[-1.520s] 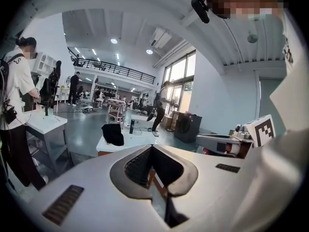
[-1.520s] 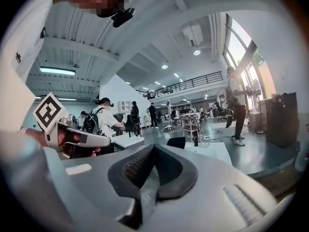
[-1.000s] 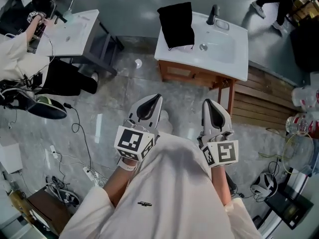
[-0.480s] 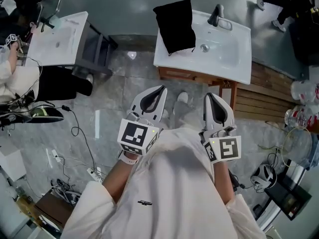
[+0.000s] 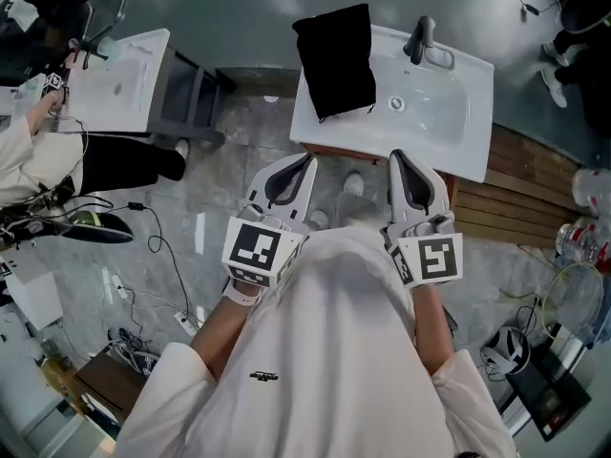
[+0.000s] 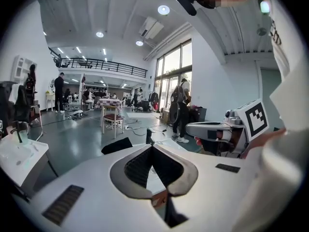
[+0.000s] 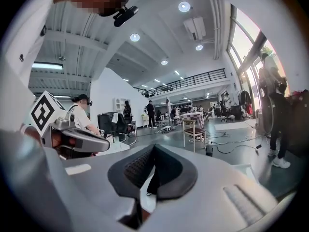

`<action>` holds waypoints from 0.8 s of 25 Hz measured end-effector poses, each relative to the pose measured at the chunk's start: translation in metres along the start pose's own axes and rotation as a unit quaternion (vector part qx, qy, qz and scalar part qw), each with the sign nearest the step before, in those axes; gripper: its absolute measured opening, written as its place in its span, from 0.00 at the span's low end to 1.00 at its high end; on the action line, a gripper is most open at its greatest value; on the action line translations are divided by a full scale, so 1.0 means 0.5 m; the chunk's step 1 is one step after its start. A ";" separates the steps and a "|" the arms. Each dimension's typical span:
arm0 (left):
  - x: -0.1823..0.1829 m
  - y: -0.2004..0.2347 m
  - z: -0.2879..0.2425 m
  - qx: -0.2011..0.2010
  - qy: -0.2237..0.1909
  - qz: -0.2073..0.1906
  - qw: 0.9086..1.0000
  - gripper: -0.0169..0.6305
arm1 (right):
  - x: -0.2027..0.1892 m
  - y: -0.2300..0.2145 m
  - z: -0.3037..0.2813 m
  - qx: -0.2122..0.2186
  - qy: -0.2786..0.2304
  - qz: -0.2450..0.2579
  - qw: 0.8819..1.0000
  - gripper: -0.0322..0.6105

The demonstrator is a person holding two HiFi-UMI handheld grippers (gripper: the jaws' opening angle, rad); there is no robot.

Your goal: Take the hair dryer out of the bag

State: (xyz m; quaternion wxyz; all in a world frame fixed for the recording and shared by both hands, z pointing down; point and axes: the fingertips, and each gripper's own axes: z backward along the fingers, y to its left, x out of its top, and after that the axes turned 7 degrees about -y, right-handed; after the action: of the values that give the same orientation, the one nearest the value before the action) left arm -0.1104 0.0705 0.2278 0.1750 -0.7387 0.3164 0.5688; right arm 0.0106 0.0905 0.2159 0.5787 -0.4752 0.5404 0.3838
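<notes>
On the washbasin's (image 5: 449,113) left end lies the black bag (image 5: 336,57), the hair dryer unseen and presumably inside. Our left gripper (image 5: 307,158) and right gripper (image 5: 396,156) hover short of it, fingers clenched on nothing. We should spread them before reaching for the bag.

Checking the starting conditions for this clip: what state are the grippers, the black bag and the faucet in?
left gripper: shut, empty.
right gripper: shut, empty.
black bag: lying over the left edge of the sink, untouched; whether its mouth is open cannot be told.
faucet: no water seen running.
hair dryer: not in view.
</notes>
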 end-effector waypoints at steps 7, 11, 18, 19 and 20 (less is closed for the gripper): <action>-0.021 0.007 -0.115 0.033 0.028 -0.030 0.999 0.03 | -0.016 -0.106 -0.064 0.025 -0.012 -0.017 0.999 0.06; -0.027 0.016 -0.161 0.039 0.041 -0.041 0.998 0.03 | -0.031 -0.139 -0.103 0.042 -0.002 -0.015 0.999 0.06; -0.070 0.021 -0.218 0.031 0.077 -0.056 0.995 0.04 | -0.056 -0.167 -0.151 0.065 0.011 -0.020 0.998 0.06; -0.076 0.026 -0.226 0.030 0.081 -0.060 0.994 0.03 | -0.063 -0.170 -0.155 0.065 0.014 -0.019 0.998 0.06; -0.086 0.031 -0.233 0.029 0.088 -0.063 0.994 0.03 | -0.071 -0.173 -0.159 0.066 0.017 -0.018 0.998 0.06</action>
State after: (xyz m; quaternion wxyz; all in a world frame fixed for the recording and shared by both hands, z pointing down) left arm -0.0423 -0.0016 0.3040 0.2032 -0.7991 0.2995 0.4800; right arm 0.0683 -0.0057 0.2654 0.6062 -0.4525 0.5657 0.3284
